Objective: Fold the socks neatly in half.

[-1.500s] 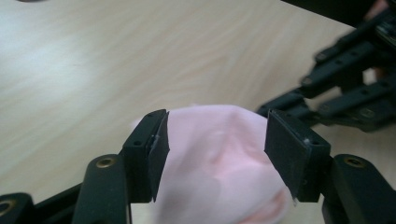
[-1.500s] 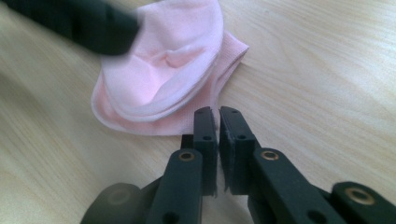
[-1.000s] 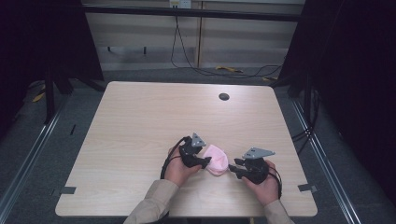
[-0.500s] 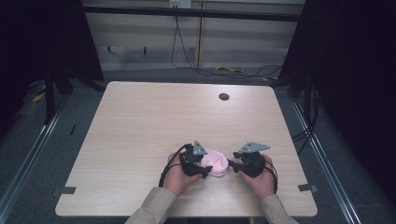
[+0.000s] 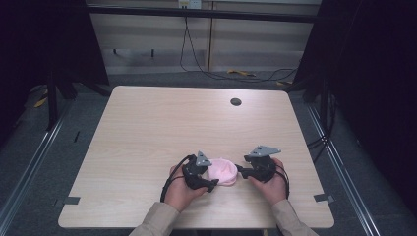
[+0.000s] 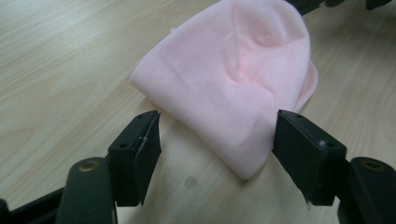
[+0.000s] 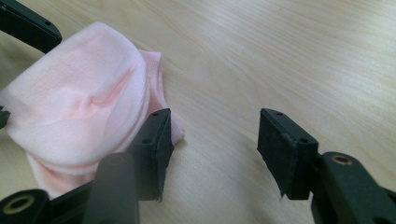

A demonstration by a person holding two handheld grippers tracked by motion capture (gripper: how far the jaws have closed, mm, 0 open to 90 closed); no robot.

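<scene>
A soft pink knitted cloth (image 5: 222,170), folded into a small bundle, lies on the wooden table (image 5: 162,123) near its front edge, between my two grippers. My left gripper (image 5: 211,183) is at the cloth's left side. In the left gripper view its jaws (image 6: 217,123) have just been opening, and a corner of the pink cloth (image 6: 238,70) lies between them without the pads pressing on it. My right gripper (image 5: 240,171) is at the cloth's right side. Its jaws (image 7: 214,121) have just been opening with bare table between them, and the cloth (image 7: 79,102) rests against the outside of one finger (image 7: 156,140).
A dark round hole (image 5: 235,102) sits in the table's far right part. Small tape marks (image 5: 70,200) are stuck at the near corners. Cables (image 5: 196,54) run across the floor behind the table, and dark frames stand on both sides.
The pink cloth has gone from a wider, looser shape to a smaller folded bundle. Both hands have shifted a little around it, and both pairs of jaws stand wider.
</scene>
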